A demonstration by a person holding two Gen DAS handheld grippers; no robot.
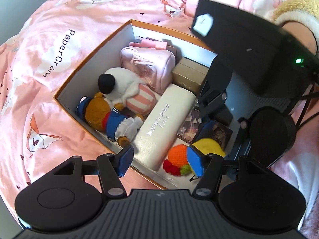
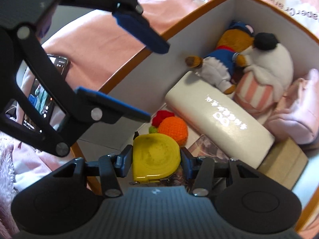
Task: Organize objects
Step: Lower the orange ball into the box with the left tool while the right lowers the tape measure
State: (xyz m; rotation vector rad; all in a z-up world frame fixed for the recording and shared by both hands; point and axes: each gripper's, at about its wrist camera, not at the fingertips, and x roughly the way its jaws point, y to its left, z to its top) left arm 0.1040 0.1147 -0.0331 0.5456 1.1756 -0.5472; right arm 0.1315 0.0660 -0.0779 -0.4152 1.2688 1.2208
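An orange-rimmed box lies on the pink bed. Inside are a bear plush, a white plush, a pink pouch, a long white case, a tan box and an orange crochet toy. My right gripper is shut on a yellow tape measure low inside the box, over a picture card. The tape measure also shows in the left wrist view. My left gripper is open and empty above the box's near wall; it also shows in the right wrist view.
The pink printed duvet surrounds the box. A phone lies on the bed left of the box. The right gripper's body covers the box's right side. The person's fleece sleeve is at upper right.
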